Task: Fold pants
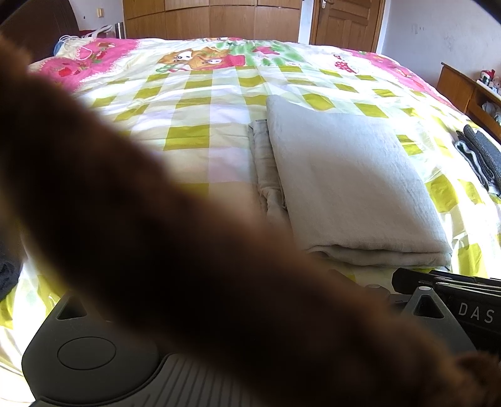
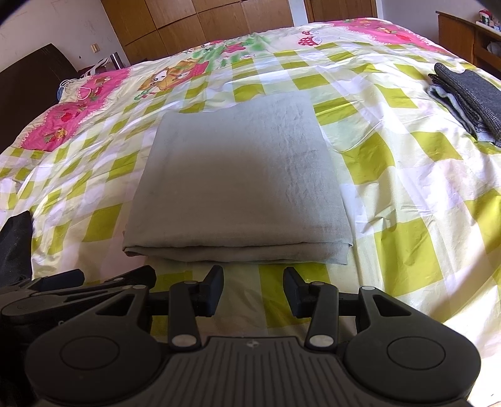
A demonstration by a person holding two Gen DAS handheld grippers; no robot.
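On the bed: a quilt (image 2: pixel 407 175) checked in lime green and white, with pink cartoon panels toward the far end, covers the whole surface.
Pants: the grey pants (image 2: pixel 238 175) lie folded into a thick, neat rectangle in the middle of the quilt, the folded edge toward the cameras; in the left wrist view a narrower under-layer (image 1: pixel 263 162) sticks out along their left side.
Right gripper: the right gripper (image 2: pixel 253 292) sits just short of the pants' near edge, jaws parted and holding nothing, with quilt showing between the pads.
Left gripper: the left gripper (image 2: pixel 78 281) appears in the right wrist view as black linkage beside the right one; its jaws are hidden, so I cannot tell their state.
Blur: a brown, out-of-focus shape (image 1: pixel 156 234) crosses the left wrist view diagonally, covering the jaws.
Far right: a dark grey folded garment (image 2: pixel 466 97) lies well apart from the pants.
Background: wooden wardrobe doors (image 1: pixel 213 18).
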